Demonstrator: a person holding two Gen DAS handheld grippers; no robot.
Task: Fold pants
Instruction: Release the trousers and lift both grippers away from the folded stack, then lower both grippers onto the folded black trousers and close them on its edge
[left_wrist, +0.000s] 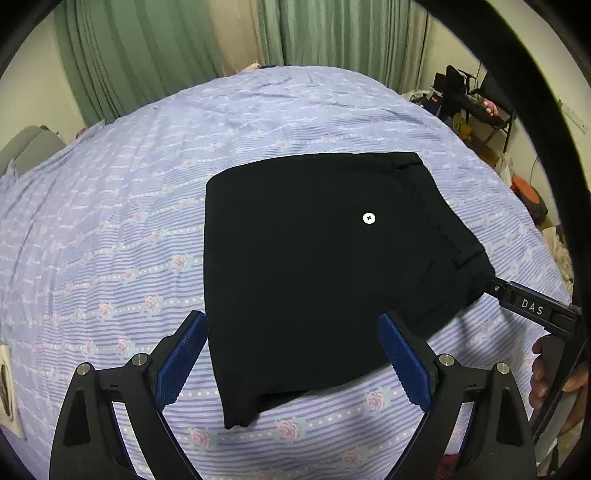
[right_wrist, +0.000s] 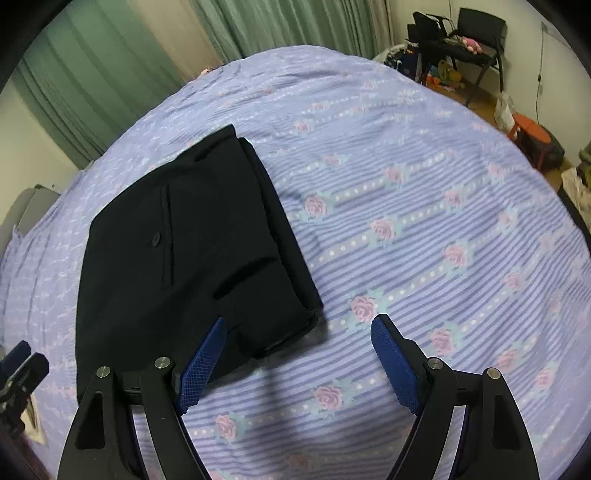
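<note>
— Since the pants (left_wrist: 325, 280) lie folded into a compact black block on the bedspread (left_wrist: 110, 221), is either tool gripping them?

— No. The left gripper (left_wrist: 291, 354) stands wide with nothing pinched; the near edge of the block lies just ahead of it, between its blue fingers (left_wrist: 184, 354). The right gripper (right_wrist: 299, 354) is spread too, with only bedspread between its pads, and the block's near corner sits just ahead and to its left.

— So what could spoil it?

— The stacked layers at that corner look loose, though black on black makes the edges hard to read. A finger dragged across them would likely peel the top layer back. In the left view, the right tool's tip sits at the block's far-right corner; I can't tell if it touches. Snagging the hem on the way out would probably pull the fold askew.
</note>
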